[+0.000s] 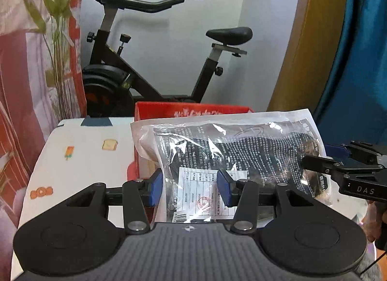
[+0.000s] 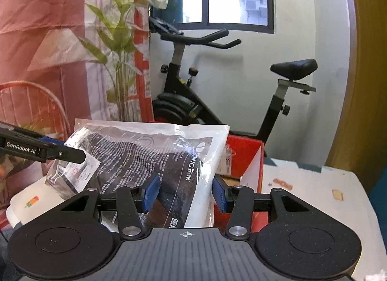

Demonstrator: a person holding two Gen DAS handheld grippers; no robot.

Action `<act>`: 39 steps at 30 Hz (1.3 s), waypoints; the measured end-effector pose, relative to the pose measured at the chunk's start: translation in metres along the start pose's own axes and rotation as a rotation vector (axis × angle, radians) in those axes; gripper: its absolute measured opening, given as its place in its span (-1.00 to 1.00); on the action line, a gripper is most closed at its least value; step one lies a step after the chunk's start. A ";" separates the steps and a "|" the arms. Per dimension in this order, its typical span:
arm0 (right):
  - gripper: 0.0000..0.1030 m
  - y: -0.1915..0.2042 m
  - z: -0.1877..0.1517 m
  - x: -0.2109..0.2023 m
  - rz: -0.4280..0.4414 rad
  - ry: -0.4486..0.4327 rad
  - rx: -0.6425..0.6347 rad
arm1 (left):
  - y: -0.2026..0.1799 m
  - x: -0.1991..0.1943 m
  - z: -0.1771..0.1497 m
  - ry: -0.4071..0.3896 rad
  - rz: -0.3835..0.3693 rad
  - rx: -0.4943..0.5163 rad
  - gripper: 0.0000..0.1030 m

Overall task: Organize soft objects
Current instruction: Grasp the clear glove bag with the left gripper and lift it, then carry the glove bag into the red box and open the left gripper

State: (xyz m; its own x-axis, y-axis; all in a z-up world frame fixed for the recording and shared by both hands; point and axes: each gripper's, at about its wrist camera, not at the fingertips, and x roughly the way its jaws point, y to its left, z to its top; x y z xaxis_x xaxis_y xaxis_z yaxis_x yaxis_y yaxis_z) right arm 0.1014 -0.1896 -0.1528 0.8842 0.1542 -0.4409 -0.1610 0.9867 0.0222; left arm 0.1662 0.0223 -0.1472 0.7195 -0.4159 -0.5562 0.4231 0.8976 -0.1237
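Observation:
A clear plastic bag (image 1: 241,150) with a dark, text-printed soft item and a white label inside hangs in the air above the table, held at both ends. My left gripper (image 1: 189,190) is shut on the label end, its blue pads pressing the bag from either side. My right gripper (image 2: 185,194) is shut on the other end of the bag (image 2: 145,155), near its white edge. Each gripper shows in the other's view: the right gripper (image 1: 312,162) at the bag's right side, the left gripper (image 2: 72,155) at its left corner.
An open red box (image 1: 193,111) (image 2: 246,155) stands on the table just behind the bag. The table (image 1: 79,160) (image 2: 314,189) has a white printed cloth. An exercise bike (image 2: 205,102) stands by the wall; a curtain (image 1: 36,63) and an orange chair (image 2: 29,107) are left.

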 end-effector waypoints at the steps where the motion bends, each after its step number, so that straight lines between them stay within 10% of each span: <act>1: -0.13 -0.002 0.005 0.001 -0.005 -0.005 0.001 | 0.000 0.002 0.003 -0.006 0.004 -0.003 -0.03; 19: -0.14 -0.069 0.054 0.110 -0.054 -0.029 0.026 | -0.012 0.107 0.064 0.041 0.148 0.064 -0.03; 39: -0.15 -0.073 0.030 0.216 -0.083 0.386 0.035 | -0.001 0.166 0.042 0.303 0.196 0.210 -0.07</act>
State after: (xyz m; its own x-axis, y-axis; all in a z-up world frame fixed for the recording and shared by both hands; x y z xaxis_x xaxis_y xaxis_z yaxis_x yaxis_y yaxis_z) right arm 0.3174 -0.2265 -0.2230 0.6624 0.0499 -0.7475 -0.0754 0.9972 -0.0003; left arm 0.3088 -0.0538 -0.2048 0.6163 -0.1499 -0.7731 0.4196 0.8933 0.1613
